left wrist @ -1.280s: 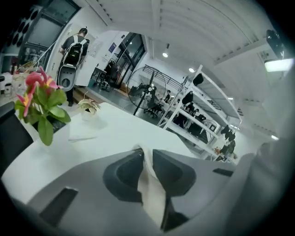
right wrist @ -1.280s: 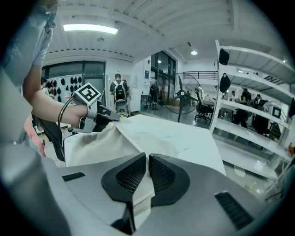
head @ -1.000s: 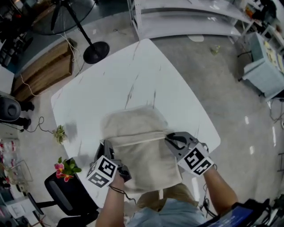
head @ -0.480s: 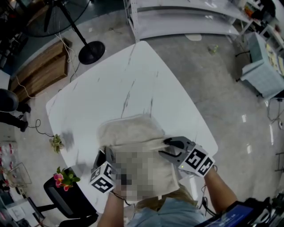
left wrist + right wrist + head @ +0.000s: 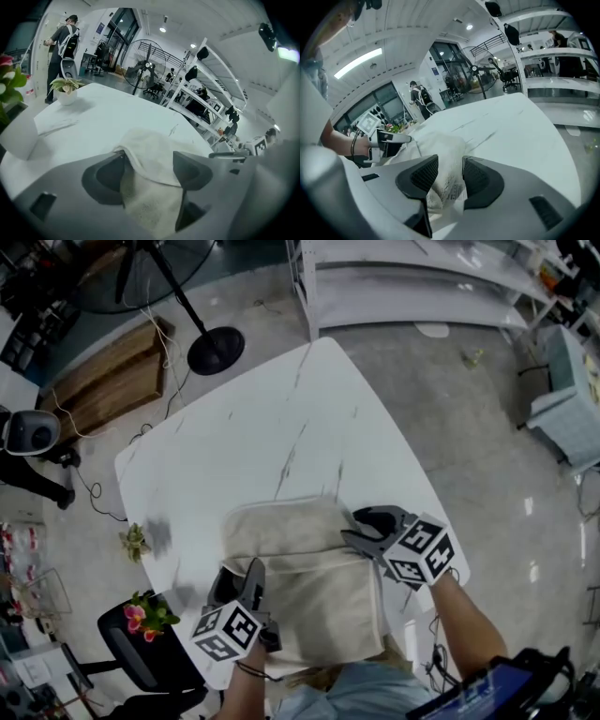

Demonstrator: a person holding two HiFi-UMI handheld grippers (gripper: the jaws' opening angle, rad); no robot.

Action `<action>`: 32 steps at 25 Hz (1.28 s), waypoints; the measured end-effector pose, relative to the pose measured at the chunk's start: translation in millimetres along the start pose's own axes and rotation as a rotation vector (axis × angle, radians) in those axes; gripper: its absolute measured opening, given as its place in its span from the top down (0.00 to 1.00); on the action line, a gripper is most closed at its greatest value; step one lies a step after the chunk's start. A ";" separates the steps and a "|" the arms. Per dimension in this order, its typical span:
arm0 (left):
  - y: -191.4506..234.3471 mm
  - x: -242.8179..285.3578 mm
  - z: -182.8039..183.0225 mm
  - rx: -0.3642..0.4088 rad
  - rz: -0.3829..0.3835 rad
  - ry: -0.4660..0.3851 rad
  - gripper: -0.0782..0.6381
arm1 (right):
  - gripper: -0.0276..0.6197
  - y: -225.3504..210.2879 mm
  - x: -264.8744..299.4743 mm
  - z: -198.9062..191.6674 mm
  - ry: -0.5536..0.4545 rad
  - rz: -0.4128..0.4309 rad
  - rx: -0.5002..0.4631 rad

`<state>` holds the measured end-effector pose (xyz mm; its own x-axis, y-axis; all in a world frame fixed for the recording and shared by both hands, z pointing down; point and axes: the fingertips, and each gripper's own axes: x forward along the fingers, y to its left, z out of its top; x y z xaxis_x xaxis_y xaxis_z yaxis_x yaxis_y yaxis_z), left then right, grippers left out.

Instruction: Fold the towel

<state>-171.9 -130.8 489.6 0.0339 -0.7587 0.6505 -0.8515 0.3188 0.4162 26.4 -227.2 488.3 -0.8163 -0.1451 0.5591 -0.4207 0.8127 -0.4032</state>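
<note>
**Towel (image 5: 305,596) doubled over and let go on both sides**

Head view: the beige towel is seen spread on the near part of the white marbled table (image 5: 262,418), close to the person. One layer is turned over the other, and its hemmed edge runs across between the two tools. The left gripper (image 5: 240,579) is set at the cloth's left edge, the right gripper (image 5: 354,527) at its right edge.

Left gripper view: the jaws are found wide apart, having just been opening. A fold of cloth is draped loosely between them and is not pinched.

Right gripper view: these jaws, too, have just been opening. Bunched cloth with a printed care label (image 5: 452,187) is left in the gap, but no squeeze is shown, so the hold is judged released.

The cloth is judged soft, light and limp, and rough enough not to slip. It is not fragile. Sagging and bunching can be expected if it is lifted at one point. It is best taken at two corners of one edge, with both layers pinched together.
</note>
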 end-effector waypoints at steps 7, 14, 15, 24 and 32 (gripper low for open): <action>-0.7 -26.7 8.2 0.004 -0.067 -0.048 0.45 | 0.90 1.7 28.3 -11.9 0.117 -0.091 -0.030; 11.8 -88.7 23.3 0.006 -0.129 -0.135 0.45 | 0.91 86.0 23.5 29.7 0.050 -0.213 -0.274; 15.9 -98.2 23.0 0.001 -0.131 -0.141 0.45 | 0.91 104.1 29.6 28.2 0.062 -0.223 -0.328; 69.8 -155.3 -1.0 -0.038 -0.102 -0.158 0.45 | 0.90 172.1 111.6 -52.6 0.277 -0.316 -0.712; 81.1 -164.8 -0.3 -0.040 -0.105 -0.184 0.45 | 0.77 219.2 72.4 -10.9 0.097 -0.088 -0.530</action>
<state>-246.4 20.3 416.3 0.0220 -0.8789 0.4766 -0.8266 0.2521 0.5031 -120.6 -53.5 448.4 -0.7361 -0.1930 0.6488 -0.2080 0.9766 0.0545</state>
